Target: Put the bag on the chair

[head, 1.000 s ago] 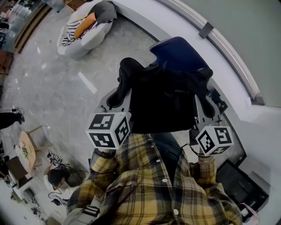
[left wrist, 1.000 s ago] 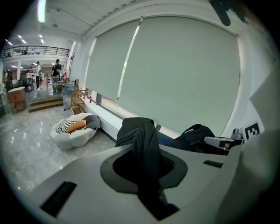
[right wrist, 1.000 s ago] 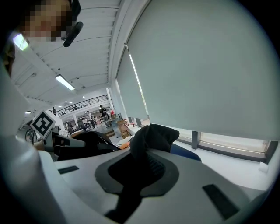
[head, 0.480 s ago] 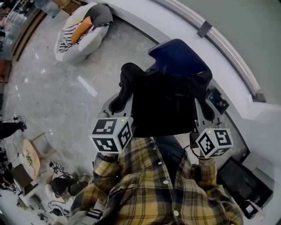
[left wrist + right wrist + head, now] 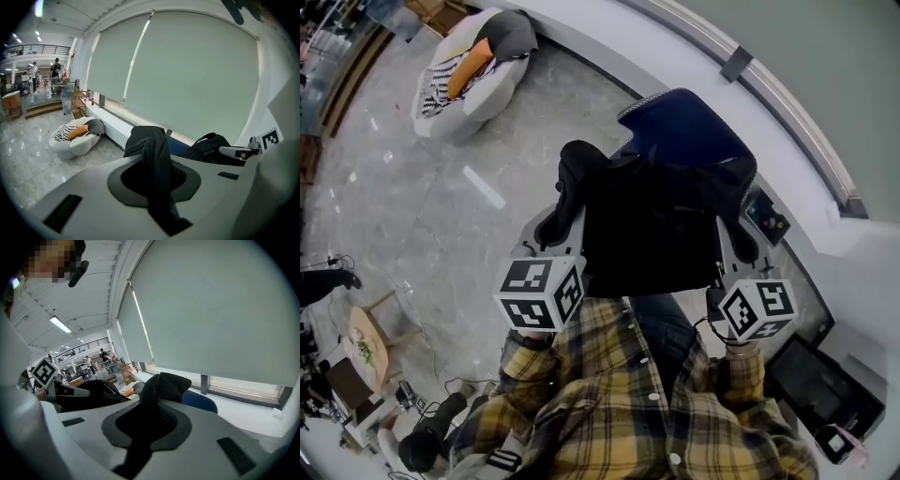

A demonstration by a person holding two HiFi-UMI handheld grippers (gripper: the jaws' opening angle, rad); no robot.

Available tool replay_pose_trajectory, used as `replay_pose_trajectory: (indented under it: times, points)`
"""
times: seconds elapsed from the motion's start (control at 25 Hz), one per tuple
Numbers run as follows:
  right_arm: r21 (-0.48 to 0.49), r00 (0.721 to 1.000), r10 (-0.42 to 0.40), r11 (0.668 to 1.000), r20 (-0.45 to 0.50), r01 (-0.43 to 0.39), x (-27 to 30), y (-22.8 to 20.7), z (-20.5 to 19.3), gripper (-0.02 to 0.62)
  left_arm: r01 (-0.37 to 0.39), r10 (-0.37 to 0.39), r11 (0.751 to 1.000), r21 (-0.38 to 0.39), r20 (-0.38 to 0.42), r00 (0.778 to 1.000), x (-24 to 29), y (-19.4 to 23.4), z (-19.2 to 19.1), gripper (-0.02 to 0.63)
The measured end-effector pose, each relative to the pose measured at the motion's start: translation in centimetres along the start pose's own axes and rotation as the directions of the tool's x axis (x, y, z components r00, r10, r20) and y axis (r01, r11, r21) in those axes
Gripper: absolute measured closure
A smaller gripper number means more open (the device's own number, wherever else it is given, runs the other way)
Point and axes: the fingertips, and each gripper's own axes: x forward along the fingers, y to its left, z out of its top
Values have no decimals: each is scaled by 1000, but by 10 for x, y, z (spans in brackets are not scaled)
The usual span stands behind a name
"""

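A black bag [image 5: 652, 225] hangs between my two grippers, just above the seat of a dark blue chair [image 5: 684, 117]. My left gripper [image 5: 551, 223] is shut on a fold of the bag's fabric [image 5: 150, 154] at its left end. That fold rises out of the left gripper's [image 5: 157, 180] jaws. My right gripper [image 5: 739, 242] is shut on black fabric [image 5: 164, 385] at the bag's right end, which bunches up over the right gripper [image 5: 150, 423]. The blue chair [image 5: 199, 401] shows just behind that fabric. The bag hides most of the chair's seat in the head view.
A white window ledge [image 5: 769, 103] curves behind the chair. A white beanbag seat with an orange cushion [image 5: 469, 66] sits on the grey marble floor at far left. A black case [image 5: 816, 394] lies at lower right. A person [image 5: 422, 445] and a small table [image 5: 361, 342] are at lower left.
Both grippers have sunk a little with the bag toward the chair. The person on the floor at lower left has shifted lower in the picture.
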Motion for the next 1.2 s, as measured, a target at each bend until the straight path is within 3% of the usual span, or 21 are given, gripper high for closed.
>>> replay_pose_trajectory:
  times: [0.32, 0.8, 1.2]
  points:
    - [-5, 998, -30, 1000, -60, 30, 24, -9, -25, 558, 9, -8, 1000, 20, -58, 998, 32, 14, -18, 536]
    - [-26, 978, -81, 997, -190, 77, 79, -40, -109, 558, 27, -15, 998, 60, -185, 983, 95, 41, -87, 535]
    - [-37, 958, -114, 993, -262, 108, 119, -57, -169, 558, -2, 17, 998, 64, -234, 972, 143, 67, -130, 535]
